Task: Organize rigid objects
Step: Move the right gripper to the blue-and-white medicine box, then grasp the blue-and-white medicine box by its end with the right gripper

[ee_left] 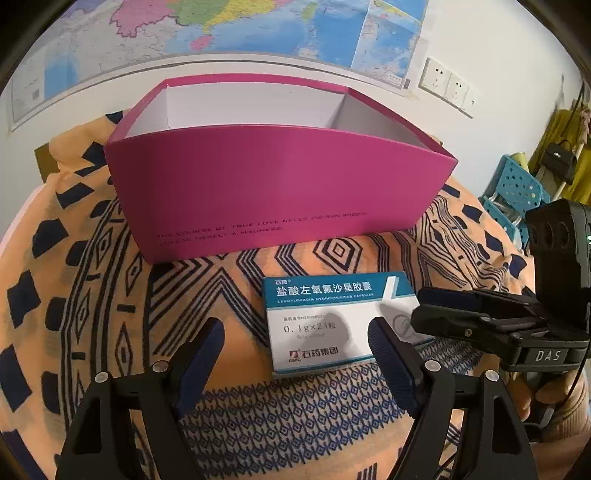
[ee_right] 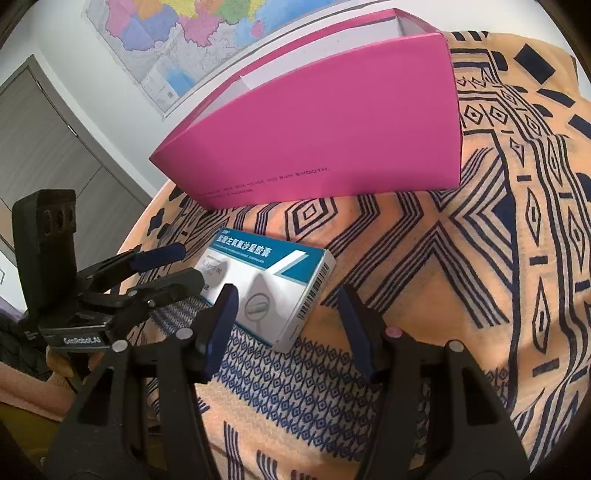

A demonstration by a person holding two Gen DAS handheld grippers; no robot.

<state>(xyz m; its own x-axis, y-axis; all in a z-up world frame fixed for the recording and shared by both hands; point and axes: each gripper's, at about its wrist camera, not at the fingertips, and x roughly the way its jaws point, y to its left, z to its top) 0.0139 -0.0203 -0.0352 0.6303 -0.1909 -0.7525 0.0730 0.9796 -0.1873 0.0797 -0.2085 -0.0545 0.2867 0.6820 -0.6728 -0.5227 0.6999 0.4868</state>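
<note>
Left wrist view: one medicine box (ee_left: 332, 321), white and teal with Chinese print, lies flat on the patterned orange cloth (ee_left: 92, 295), near side of the table, just in front of one pink box (ee_left: 273, 192). The two are close but apart, a strip of cloth between them. Pink box is open at the top, white inside, and a line of small dark print runs along its near wall.

Left gripper (ee_left: 295, 354): jaws spread, nothing pressed; its right finger (ee_left: 391, 373) overlaps the medicine box's near right part in the view, contact cannot be told. Left finger is over bare cloth, left of the box.

Right gripper (ee_right: 288, 321): jaws also parted, nothing clamped. Medicine box (ee_right: 269, 291) lies beside its left finger (ee_right: 219, 325); the gap between the fingers is mostly over cloth at the box's right end.

Two grippers in all, each seen in the other's camera, coming in from opposite ends of the one medicine box.

Further out: one wall map (ee_left: 221, 33), three wall sockets (ee_left: 447, 86), one blue perforated chair (ee_left: 517, 188) at right, and one grey door (ee_right: 48, 147) at left.
</note>
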